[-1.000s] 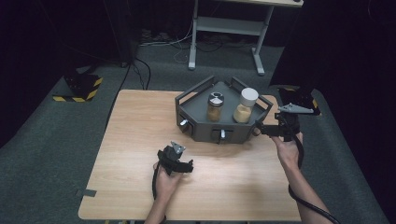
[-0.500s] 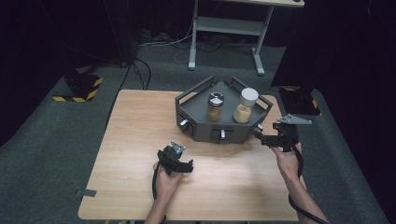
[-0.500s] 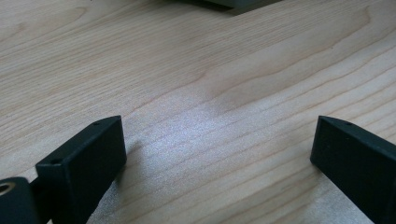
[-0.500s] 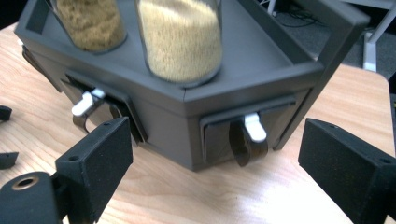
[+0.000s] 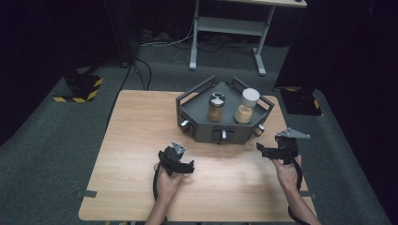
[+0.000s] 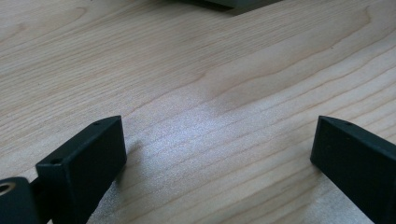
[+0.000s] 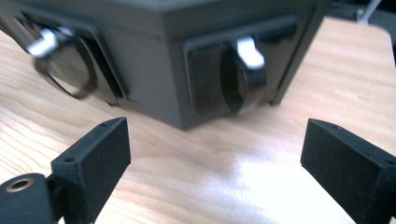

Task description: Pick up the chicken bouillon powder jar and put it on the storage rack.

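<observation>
Wooden counter [image 5: 131,140] carrying a dark grey rack [image 5: 224,123] near its far edge, right gripper [image 5: 261,150] just beside the rack's front knob [image 7: 243,74], jaws just opening, nothing between, left gripper [image 5: 187,168] released, resting on the counter.

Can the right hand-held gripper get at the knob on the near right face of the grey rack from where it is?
Probably yes. The right hand-held gripper has its jaws open with nothing between them, aimed at the knob, and bare table lies between them.
</observation>
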The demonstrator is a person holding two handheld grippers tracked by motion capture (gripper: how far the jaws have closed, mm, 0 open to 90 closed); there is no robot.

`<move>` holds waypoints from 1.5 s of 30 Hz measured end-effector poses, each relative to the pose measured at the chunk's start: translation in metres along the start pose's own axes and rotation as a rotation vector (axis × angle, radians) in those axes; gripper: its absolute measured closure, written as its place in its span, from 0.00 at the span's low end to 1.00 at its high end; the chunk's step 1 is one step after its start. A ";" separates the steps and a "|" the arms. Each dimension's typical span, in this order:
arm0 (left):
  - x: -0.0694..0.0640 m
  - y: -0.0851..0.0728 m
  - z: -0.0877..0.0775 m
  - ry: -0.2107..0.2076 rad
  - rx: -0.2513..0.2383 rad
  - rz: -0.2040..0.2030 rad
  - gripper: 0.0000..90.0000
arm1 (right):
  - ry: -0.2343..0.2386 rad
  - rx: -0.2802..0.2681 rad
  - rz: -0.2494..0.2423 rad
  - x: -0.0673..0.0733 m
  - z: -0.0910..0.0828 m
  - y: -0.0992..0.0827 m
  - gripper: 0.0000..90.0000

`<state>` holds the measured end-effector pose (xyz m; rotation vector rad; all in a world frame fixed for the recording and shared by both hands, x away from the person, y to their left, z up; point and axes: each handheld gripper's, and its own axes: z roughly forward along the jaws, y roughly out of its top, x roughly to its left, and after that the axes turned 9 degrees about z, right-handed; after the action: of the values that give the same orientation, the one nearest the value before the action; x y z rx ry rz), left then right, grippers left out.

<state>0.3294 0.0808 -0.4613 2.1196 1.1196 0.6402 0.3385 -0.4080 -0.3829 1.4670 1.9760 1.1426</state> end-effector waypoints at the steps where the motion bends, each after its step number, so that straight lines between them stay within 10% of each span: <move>1: 0.000 0.000 0.000 0.000 0.000 0.000 0.04 | -0.004 0.003 0.005 0.000 0.001 -0.002 0.08; 45: 0.000 0.000 0.000 0.001 0.002 0.002 0.04 | -0.113 0.065 0.043 0.011 0.038 -0.058 0.07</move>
<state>0.3294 0.0807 -0.4610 2.1231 1.1191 0.6416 0.3287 -0.3899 -0.4504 1.5779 1.9302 0.9980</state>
